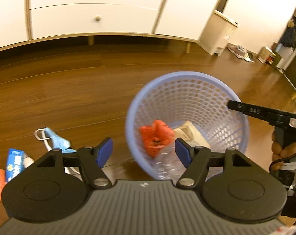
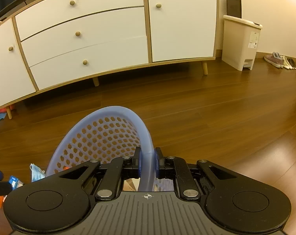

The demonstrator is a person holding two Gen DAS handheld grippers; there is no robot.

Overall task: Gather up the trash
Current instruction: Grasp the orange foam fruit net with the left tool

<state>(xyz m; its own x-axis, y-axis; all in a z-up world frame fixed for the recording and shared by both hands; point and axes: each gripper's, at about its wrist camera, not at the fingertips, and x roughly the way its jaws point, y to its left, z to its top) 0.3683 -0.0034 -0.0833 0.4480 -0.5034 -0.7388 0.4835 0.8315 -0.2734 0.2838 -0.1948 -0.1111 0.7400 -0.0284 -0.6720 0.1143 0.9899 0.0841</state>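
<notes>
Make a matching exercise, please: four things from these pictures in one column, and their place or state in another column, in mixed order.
1. left gripper
2. right gripper
3. red wrapper
4. face mask

a. lies on the floor
b. shut on the basket rim
c. open, holds nothing
d. lies inside the basket

Pairs: 1-c, 2-b, 3-d, 4-a

a lilac mesh basket (image 1: 189, 90) on the floor holds red wrapper (image 1: 155, 137), carton, clear plastic; blue mask (image 1: 56, 140) lies beside it.

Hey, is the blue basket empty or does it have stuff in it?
Not empty: the basket holds a red wrapper, a clear plastic bottle and a beige carton.
</notes>
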